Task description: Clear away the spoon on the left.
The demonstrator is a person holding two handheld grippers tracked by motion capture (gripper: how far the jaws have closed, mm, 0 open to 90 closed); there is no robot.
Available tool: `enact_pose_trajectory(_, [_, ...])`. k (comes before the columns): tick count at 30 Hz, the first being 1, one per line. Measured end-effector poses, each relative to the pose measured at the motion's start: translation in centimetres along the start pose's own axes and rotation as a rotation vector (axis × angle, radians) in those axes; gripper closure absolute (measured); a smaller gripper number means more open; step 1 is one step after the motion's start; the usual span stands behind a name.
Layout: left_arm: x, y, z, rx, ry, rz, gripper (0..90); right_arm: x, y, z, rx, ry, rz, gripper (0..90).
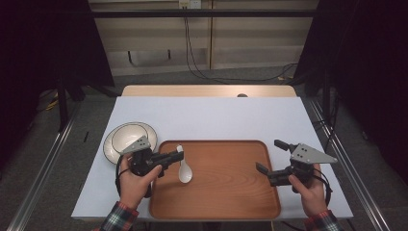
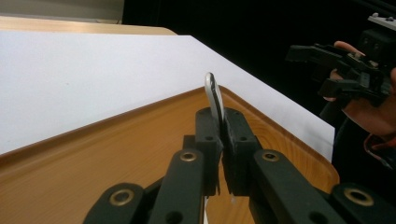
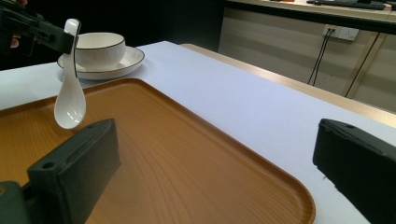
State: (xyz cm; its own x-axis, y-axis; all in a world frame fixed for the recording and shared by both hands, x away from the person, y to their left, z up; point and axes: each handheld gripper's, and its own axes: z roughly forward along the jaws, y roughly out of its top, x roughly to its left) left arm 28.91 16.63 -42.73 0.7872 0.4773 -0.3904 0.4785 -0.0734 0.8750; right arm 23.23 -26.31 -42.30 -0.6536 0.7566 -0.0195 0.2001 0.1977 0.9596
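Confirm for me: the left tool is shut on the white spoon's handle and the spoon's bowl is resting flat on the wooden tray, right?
Not quite. The left tool is shut on the white spoon by its handle, but the spoon's bowl is not resting on the wooden tray: it hangs in the air above it. The right gripper view shows the gap beneath it.

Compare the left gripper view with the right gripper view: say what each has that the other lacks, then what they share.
Left gripper view alone: the left gripper close up, jaws shut on the spoon's handle, and, farther off, the right gripper in the person's hand.

Right gripper view alone: the bowl on its plate, the spoon's scoop hanging above the tray, wall sockets, and the right gripper's own open jaws.

Both: the spoon, the wooden tray and the white table.
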Motion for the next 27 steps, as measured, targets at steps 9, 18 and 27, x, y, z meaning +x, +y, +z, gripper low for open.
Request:
enact_pose_trajectory(9, [-0.4, -0.3, 0.2, 0.009, -0.021, -0.005, 85.8, 0.0, 0.0, 0.0, -0.005, -0.003, 0.000, 0.1])
enact_pose_trajectory(18, [-1.0, -0.6, 0.4, 0.016, -0.038, -0.006, 85.8, 0.0, 0.0, 0.0, 0.000, 0.008, -0.006, 0.2])
enact_pose_trajectory(27, [-1.3, -1.0, 0.4, 0.033, -0.055, -0.005, 85.8, 0.0, 0.0, 0.0, 0.002, 0.006, -0.006, 0.1])
